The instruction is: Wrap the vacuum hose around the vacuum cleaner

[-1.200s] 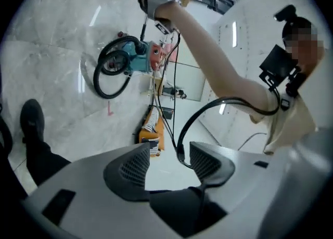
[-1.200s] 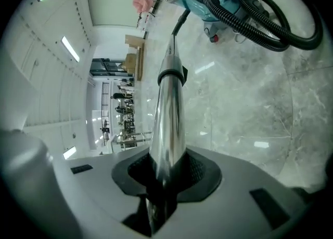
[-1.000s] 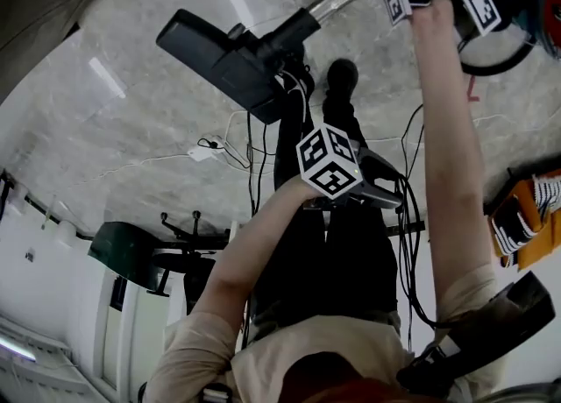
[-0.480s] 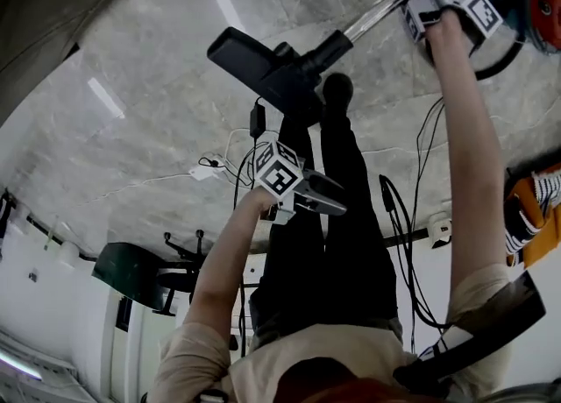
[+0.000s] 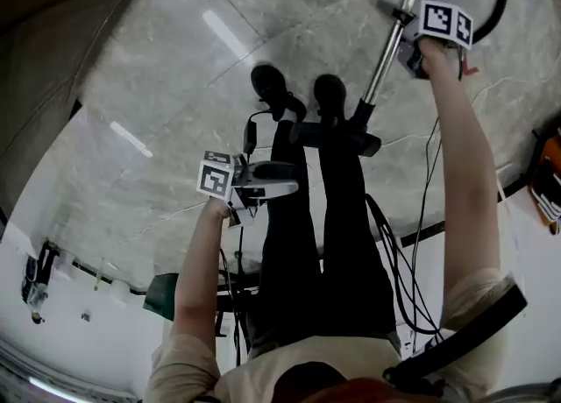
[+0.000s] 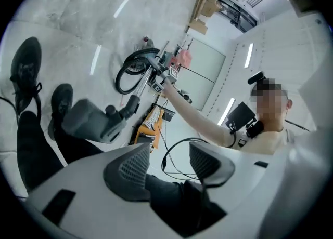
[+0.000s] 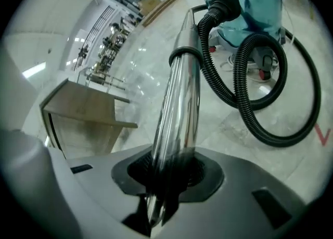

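**Right claw gripping the vacuum wand, left claw open and empty**

Seen from the head view, a person is standing on a pale marble floor [image 5: 131, 86] and looking down at their own black shoes [image 5: 329, 95].

The right gripper [image 5: 410, 42] is reaching out toward one o'clock. Its jaws are clamping the shiny metal wand [image 5: 386, 55]. In the right gripper view the tube is running straight up from between the closed pads.

The wand is sloping from the top edge, near one o'clock, down to the grey floor nozzle [image 5: 337, 137]. The nozzle is showing near the centre, just beside the shoes.

The black ribbed vacuum hose [image 7: 250, 97] is joining the wand's far end. It is lying in loose loops on the floor, close beside the teal vacuum cleaner [image 7: 250, 9], at one o'clock in the right gripper view. The hose is not coiled around the cleaner's body.

A wooden desk [image 7: 86, 110] is standing at nine o'clock in that same view.

The left gripper [image 5: 289, 189] is hanging just left of centre in the head view, at about nine o'clock, and pointing roughly level. Its own view is showing the two pads standing well apart and gripping nothing. Only the person's dark trouser leg [image 6: 171, 201] is showing behind the gap.
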`<state>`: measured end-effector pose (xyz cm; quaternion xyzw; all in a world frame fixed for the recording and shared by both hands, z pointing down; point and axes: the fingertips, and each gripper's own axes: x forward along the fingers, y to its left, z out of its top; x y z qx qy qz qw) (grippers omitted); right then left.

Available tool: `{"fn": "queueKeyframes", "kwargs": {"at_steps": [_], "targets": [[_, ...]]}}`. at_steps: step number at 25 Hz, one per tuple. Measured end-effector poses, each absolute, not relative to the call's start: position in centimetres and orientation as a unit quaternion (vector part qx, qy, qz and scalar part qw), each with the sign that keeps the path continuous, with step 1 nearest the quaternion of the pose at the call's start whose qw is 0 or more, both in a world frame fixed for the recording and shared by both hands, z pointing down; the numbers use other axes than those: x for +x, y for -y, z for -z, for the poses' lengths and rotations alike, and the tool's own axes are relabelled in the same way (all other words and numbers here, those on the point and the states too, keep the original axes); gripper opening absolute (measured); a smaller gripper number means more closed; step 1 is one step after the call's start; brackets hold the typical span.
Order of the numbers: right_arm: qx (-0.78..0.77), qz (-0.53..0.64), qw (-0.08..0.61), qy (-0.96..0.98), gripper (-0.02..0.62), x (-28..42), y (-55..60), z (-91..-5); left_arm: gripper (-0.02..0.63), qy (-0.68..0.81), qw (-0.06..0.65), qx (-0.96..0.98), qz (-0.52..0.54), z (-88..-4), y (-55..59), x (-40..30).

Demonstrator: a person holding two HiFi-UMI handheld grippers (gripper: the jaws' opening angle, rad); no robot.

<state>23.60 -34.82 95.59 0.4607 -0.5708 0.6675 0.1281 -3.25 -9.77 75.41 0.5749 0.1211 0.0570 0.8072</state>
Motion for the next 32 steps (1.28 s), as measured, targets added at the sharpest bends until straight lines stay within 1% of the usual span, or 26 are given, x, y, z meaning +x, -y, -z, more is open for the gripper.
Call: {"fn": "queueKeyframes", "kwargs": {"at_steps": [5,8,12,14,16,19,20,24,28,32], "targets": [[0.415,-0.631,0.268,0.598,0.097,27.7,28.7,-95.3,0.244,-0.129,0.779,0.603,-0.118,-76.7,10.1,4.0],[0.402,-0.616,0.335,0.589,0.097,31.0,22.5,-95.8,0.244,-0.145,0.764,0.61,-0.151,-76.9,11.2,7.1],[0.377,-0.597,0.443,0.553,0.097,36.4,12.4,-97.8,0.244,-0.163,0.743,0.62,-0.192,-77.4,11.7,10.8],[0.374,-0.587,0.469,0.544,0.097,38.8,8.4,-98.4,0.244,-0.164,0.736,0.622,-0.212,-78.0,11.4,12.5],[0.372,-0.583,0.474,0.545,0.097,40.5,6.3,-98.0,0.244,-0.159,0.731,0.624,-0.228,-78.5,11.0,14.3],[0.372,-0.545,0.557,0.505,0.097,45.9,3.9,-96.3,0.244,-0.151,0.723,0.626,-0.251,-78.5,10.3,17.0],[0.371,-0.538,0.565,0.504,0.097,46.6,3.5,-96.1,0.244,-0.145,0.72,0.627,-0.259,-78.5,10.3,17.9],[0.359,-0.521,0.557,0.538,0.098,47.7,3.5,-96.6,0.244,-0.122,0.701,0.651,-0.265,-78.0,12.2,23.0],[0.34,-0.506,0.608,0.509,0.098,51.8,2.6,-96.3,0.244,-0.113,0.688,0.679,-0.229,-77.0,16.5,28.6],[0.318,-0.519,0.623,0.491,0.097,56.0,1.5,-96.4,0.244,-0.072,0.712,0.665,-0.213,-80.4,20.1,32.4]]}}
